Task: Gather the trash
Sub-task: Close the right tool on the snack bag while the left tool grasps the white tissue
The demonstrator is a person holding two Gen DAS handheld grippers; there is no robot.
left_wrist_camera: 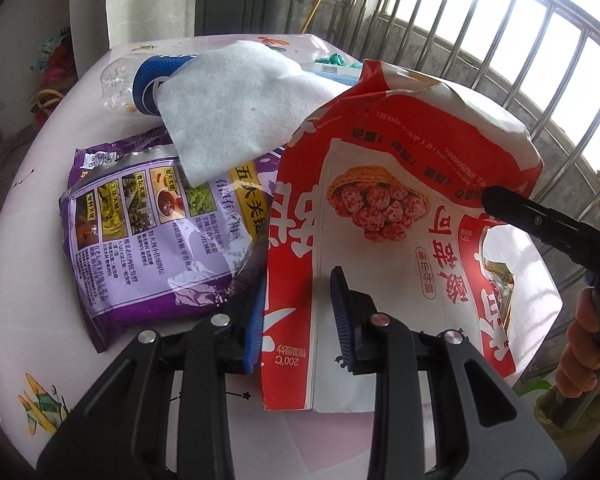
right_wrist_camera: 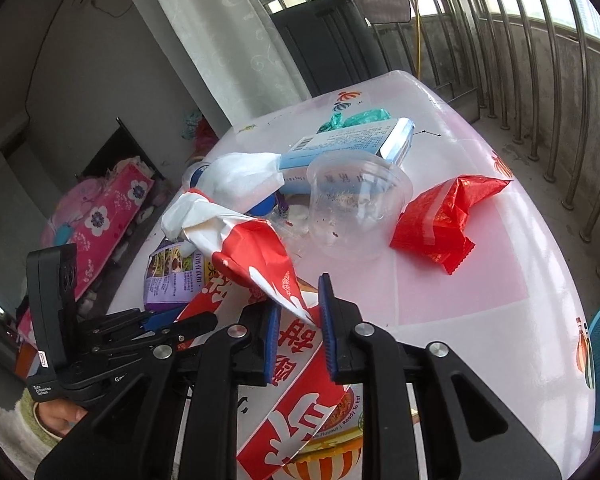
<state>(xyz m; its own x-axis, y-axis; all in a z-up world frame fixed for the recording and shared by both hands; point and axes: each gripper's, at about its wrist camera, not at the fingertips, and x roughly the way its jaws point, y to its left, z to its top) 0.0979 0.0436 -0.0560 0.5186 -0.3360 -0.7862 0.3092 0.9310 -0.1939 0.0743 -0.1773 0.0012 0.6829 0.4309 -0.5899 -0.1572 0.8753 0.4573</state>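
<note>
A large red and white paper bag (left_wrist_camera: 380, 216) stands open on the table, its mouth facing away from me. My left gripper (left_wrist_camera: 300, 304) straddles the bag's near left edge, its blue pads apart. My right gripper (right_wrist_camera: 300, 328) has its pads on either side of the bag's rim (right_wrist_camera: 268, 264) with a gap between them; it shows in the left wrist view (left_wrist_camera: 540, 220) at the bag's right edge. A purple snack packet (left_wrist_camera: 152, 224), a white tissue (left_wrist_camera: 236, 104) and a crushed clear bottle with a blue label (left_wrist_camera: 140, 80) lie left of the bag.
In the right wrist view a clear plastic cup (right_wrist_camera: 356, 200), a crumpled red wrapper (right_wrist_camera: 444, 220), a blue and white box (right_wrist_camera: 352, 140) and a teal wrapper (right_wrist_camera: 360, 118) lie on the white and pink table (right_wrist_camera: 500, 320). A metal railing (right_wrist_camera: 540, 80) runs behind it.
</note>
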